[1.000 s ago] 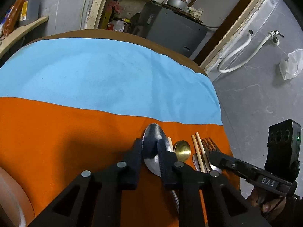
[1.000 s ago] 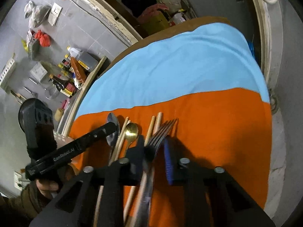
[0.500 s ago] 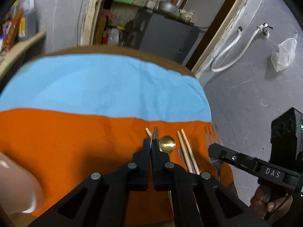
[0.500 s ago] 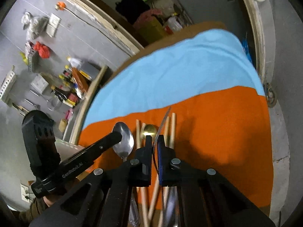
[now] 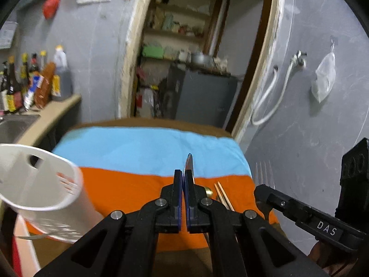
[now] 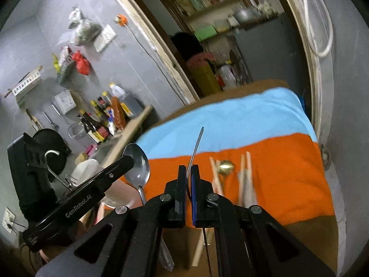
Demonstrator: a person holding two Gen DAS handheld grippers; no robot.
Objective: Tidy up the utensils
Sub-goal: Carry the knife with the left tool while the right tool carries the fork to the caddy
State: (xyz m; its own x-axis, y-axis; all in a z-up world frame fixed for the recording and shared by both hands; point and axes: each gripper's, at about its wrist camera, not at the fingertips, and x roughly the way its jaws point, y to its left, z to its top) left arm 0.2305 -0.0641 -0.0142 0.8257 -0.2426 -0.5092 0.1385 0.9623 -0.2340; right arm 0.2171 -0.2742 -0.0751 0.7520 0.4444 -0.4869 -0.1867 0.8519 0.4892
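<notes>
My left gripper is shut on a silver spoon, seen edge-on and lifted above the orange cloth. The right wrist view shows that spoon's bowl at the left gripper's tip. My right gripper is shut on a silver fork, also edge-on; its tines show beside the right gripper in the left wrist view. A gold spoon and wooden chopsticks lie on the orange cloth below. A white slotted utensil holder stands at the near left.
A blue cloth covers the far half of the table. A counter with several bottles runs along the left wall. Beyond the table is a doorway with shelves and a grey cabinet. A grey wall with a hose is close on the right.
Both grippers closed on their utensils, the left on the spoon, the right on the fork, and rose off the cloth. The spoon turned edge-on. The white holder came into the left view.
</notes>
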